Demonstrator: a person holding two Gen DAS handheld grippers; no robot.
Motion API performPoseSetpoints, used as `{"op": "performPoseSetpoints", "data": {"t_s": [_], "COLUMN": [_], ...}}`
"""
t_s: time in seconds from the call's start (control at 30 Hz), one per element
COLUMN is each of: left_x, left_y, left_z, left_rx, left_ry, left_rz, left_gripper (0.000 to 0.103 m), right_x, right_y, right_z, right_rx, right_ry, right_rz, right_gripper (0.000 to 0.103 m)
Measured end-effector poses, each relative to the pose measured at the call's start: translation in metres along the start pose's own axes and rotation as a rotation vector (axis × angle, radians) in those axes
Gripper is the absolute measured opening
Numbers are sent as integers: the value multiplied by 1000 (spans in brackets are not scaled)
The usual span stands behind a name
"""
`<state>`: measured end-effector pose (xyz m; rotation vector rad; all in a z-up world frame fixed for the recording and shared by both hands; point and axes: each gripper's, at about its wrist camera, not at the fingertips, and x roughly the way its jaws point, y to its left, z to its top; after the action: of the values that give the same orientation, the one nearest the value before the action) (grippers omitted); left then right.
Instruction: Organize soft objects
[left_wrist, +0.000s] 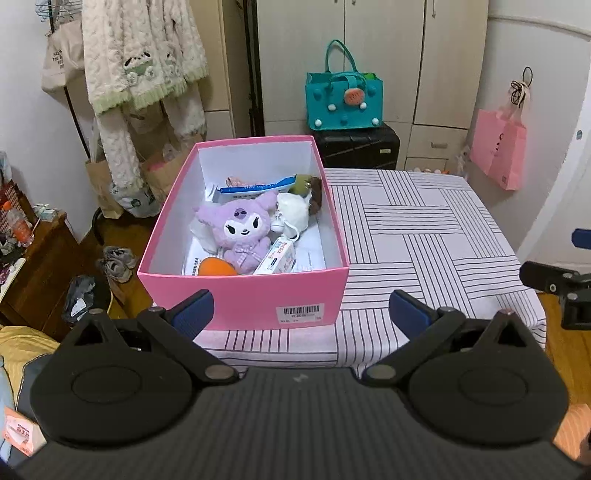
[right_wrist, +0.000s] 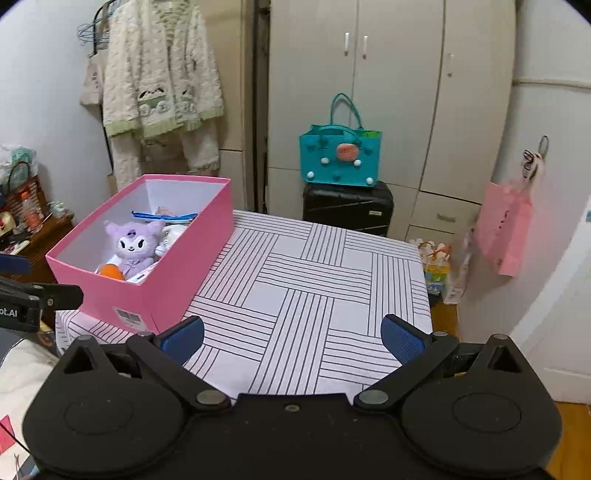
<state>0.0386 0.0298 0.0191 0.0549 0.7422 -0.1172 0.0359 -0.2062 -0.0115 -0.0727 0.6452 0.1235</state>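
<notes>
A striped table (right_wrist: 314, 280) carries only a pink box (left_wrist: 243, 299) at its left side, the rest of the cloth bare. Inside the box sit a purple plush doll (left_wrist: 242, 230), a white soft toy (left_wrist: 293, 212), a brown-and-green plush (left_wrist: 310, 188) and an orange ball (left_wrist: 216, 267), mixed with a blue-edged packet (left_wrist: 255, 188) and a small carton (left_wrist: 277, 258). Judging by this, the soft things appear gathered, so the sorting is either largely finished or about to start from the box; nothing lies loose on the cloth. The left gripper (left_wrist: 299, 312) hovers before the box, jaws spread and empty; the right gripper (right_wrist: 291, 338) hangs over the bare cloth, likewise spread and empty. The left view alone looks into the box's far end; the right view alone shows the table's full right half.
</notes>
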Motion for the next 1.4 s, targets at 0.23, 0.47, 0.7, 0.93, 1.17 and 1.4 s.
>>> {"op": "performPoseSetpoints", "data": {"t_s": [0.23, 0.47, 0.7, 0.93, 1.17, 1.4], "left_x": [-2, -6, -6, -5, -3, -1], "left_y": [-2, -3, -5, -7, -5, -3], "left_z": [-6, -8, -13, -17, -17, -18], "left_rx": [5, 10, 14, 21, 19, 7], "left_ry": [-32, -60, -106, -142, -150, -152], "left_rz": [9, 17, 14, 20, 30, 32], "left_gripper": [103, 103, 103, 103, 103, 103], "right_x": [-6, -20, -21, -16, -18, -17], "right_y": [3, 7, 12, 16, 16, 15], "right_z": [-11, -11, -16, -23, -24, -25], "right_rx": [39, 36, 39, 42, 36, 53], "right_ry": [-16, -57, -89, -125, -150, -127], "right_rz": [-17, -39, -84, -125, -156, -160], "right_gripper": [103, 103, 103, 103, 103, 103]}}
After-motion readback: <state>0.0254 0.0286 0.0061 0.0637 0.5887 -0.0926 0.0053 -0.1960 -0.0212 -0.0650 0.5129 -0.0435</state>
